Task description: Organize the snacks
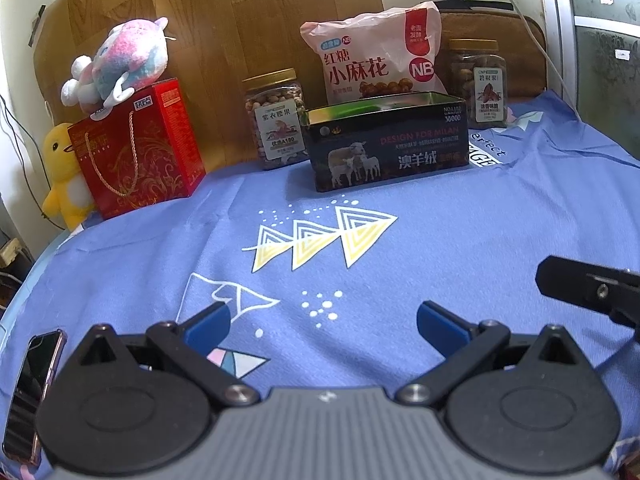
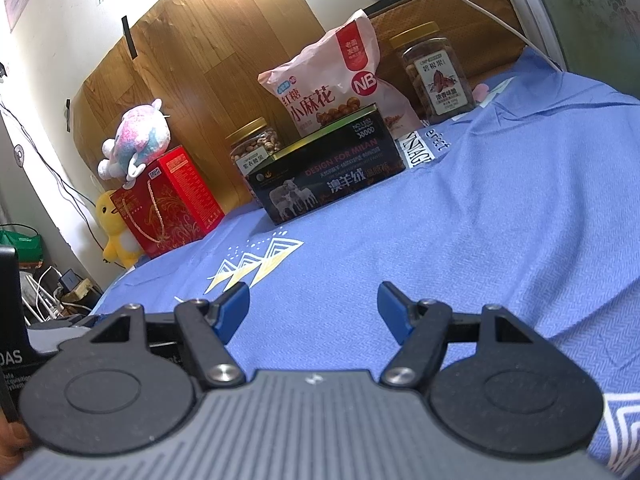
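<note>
Both claws, left claw (image 1: 322,320) and right claw (image 2: 314,308), gape wide and empty over the surface's blue cloth (image 1: 460,240). Black tin (image 1: 386,146), nut jars and pink snack bag (image 1: 376,56) line the wood-panel wall (image 1: 240,20).

Open tin (image 1: 386,142) sits mid-table on the cloth (image 1: 440,240), snack bag (image 1: 376,56) upright right behind it, one nut jar (image 1: 276,118) just left of the tin and a second jar (image 1: 478,82) back right beside the bag. Far left: gift box (image 1: 138,148) with a plush toy (image 1: 120,64) on top and a plush duck (image 1: 64,176) tucked against its left side; a phone (image 1: 34,392) lies at the near-left edge. Both grippers hang over the near cloth well short of the tin, left gripper (image 1: 324,326) left of right gripper (image 2: 314,312), wood panel (image 1: 240,20) behind the whole row
</note>
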